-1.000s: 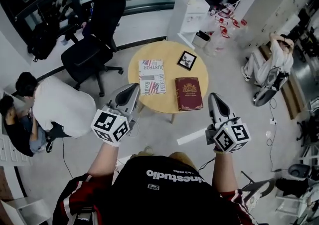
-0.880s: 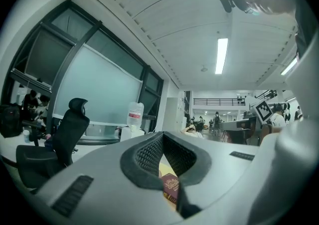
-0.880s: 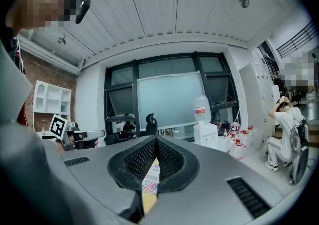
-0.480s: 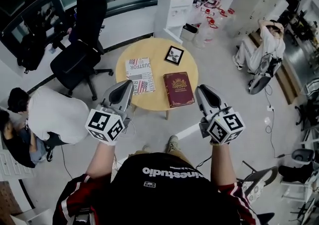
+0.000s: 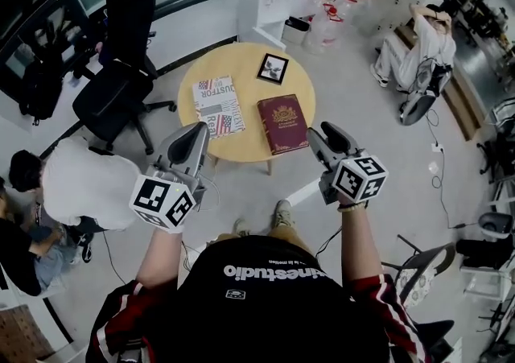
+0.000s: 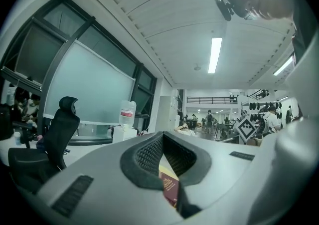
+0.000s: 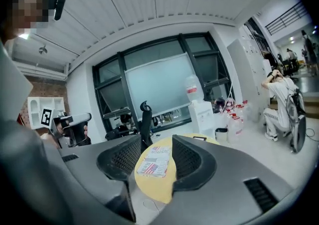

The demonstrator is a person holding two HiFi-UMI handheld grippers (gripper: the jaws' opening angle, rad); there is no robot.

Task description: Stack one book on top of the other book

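Round table (image 5: 244,149) ahead, both books flat on it, apart: white printed book (image 5: 216,105) on the left, red book (image 5: 282,123) on the right. Right gripper (image 5: 319,133), just near-right of the red book, has just been opening its jaws; nothing btwn them yet. Left gripper (image 5: 198,133) is clenched, empty, near the white book's near edge. Prob. the right takes the red one: come in low at its near edge, bite deep, lift level, set square on the white.
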